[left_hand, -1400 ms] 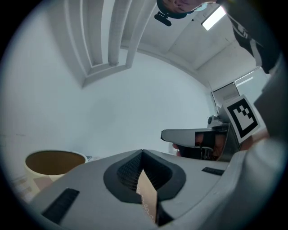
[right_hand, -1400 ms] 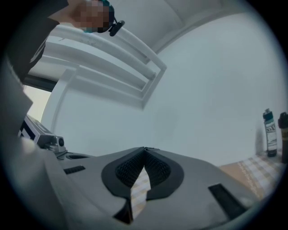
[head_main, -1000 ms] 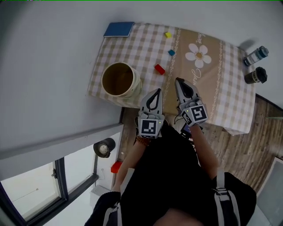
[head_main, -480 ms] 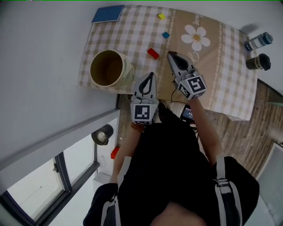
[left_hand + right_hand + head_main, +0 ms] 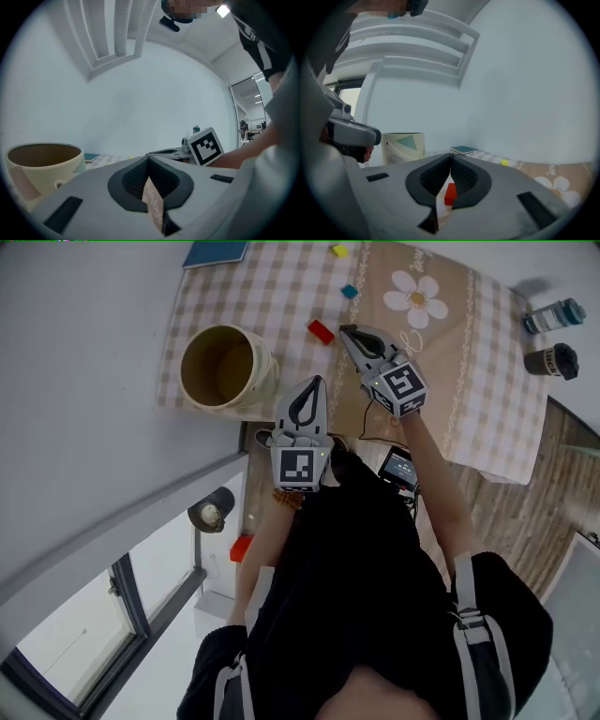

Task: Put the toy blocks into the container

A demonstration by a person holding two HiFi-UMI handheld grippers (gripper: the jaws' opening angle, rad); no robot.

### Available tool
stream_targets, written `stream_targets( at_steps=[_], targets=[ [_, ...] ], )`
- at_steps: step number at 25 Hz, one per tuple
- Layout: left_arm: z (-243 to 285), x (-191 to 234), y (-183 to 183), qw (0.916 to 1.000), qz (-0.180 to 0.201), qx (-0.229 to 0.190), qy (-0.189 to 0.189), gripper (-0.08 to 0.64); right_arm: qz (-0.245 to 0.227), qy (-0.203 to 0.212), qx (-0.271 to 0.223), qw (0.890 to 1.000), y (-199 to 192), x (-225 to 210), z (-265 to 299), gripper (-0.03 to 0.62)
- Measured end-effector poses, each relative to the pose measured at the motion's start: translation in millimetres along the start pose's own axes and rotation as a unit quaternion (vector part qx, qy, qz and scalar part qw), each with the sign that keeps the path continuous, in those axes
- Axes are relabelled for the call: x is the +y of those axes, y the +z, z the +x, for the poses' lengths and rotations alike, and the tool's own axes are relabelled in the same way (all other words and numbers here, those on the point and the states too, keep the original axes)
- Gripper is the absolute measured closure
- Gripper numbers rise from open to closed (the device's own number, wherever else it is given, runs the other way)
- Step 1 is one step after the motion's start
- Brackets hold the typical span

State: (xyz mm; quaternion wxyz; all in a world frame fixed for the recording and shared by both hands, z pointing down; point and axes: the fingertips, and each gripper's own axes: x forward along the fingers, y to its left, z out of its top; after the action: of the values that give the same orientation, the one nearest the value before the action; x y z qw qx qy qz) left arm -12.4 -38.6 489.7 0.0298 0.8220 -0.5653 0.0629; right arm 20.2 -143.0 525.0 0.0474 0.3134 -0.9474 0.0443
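Observation:
Three blocks lie on the checked tablecloth (image 5: 281, 287): a red block (image 5: 321, 331), a small blue block (image 5: 349, 292) beyond it and a yellow block (image 5: 338, 251) farthest away. The cream container (image 5: 220, 371) stands open-topped at the table's near left corner. My right gripper (image 5: 343, 331) is shut and empty, its tips just right of the red block; in the right gripper view the red block (image 5: 450, 193) shows through the gap below the jaws' tips (image 5: 451, 159). My left gripper (image 5: 315, 381) is shut and empty at the table's near edge, right of the container (image 5: 42, 164).
A blue book (image 5: 216, 251) lies at the far left corner. Two bottles (image 5: 555, 315) (image 5: 555, 360) stand at the table's right edge. A flower print (image 5: 417, 298) marks the cloth. A phone-like device (image 5: 401, 467) sits below the table edge, above wood flooring.
My right gripper has moved forward over the table and now has its tips beside the red block. The left gripper has stayed near the table edge, sinking slightly.

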Motion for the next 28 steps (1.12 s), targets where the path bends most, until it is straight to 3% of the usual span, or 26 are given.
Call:
stream_targets(
  at_steps=[3, 5, 9, 12, 19, 28],
  targets=[
    [-3, 2, 0, 1.0000, -0.005, 0.000, 0.002, 0.560, -0.023, -0.014, 0.021, 0.999, -13, 3, 11, 0.584],
    [-6, 3, -4, 1.0000, -0.008, 0.002, 0.003, 0.560, -0.036, -0.021, 0.039, 0.998, -24, 4, 19, 0.510],
    [-13, 4, -10, 0.9999, -0.009, 0.004, 0.004, 0.560, -0.059, -0.039, 0.083, 0.994, -52, -1, 35, 0.499],
    [-18, 3, -12, 0.9999, -0.011, 0.006, 0.004, 0.560, -0.048, -0.034, 0.124, 0.991, -75, 0, 42, 0.436],
    [-25, 6, -16, 0.9998, -0.016, 0.005, 0.004, 0.560, -0.045, -0.036, 0.189, 0.980, -113, 3, 50, 0.434],
    [-29, 14, -18, 0.9997, -0.019, 0.006, 0.013, 0.560, -0.033, -0.042, 0.225, 0.973, -133, 2, 51, 0.435]
  ],
)
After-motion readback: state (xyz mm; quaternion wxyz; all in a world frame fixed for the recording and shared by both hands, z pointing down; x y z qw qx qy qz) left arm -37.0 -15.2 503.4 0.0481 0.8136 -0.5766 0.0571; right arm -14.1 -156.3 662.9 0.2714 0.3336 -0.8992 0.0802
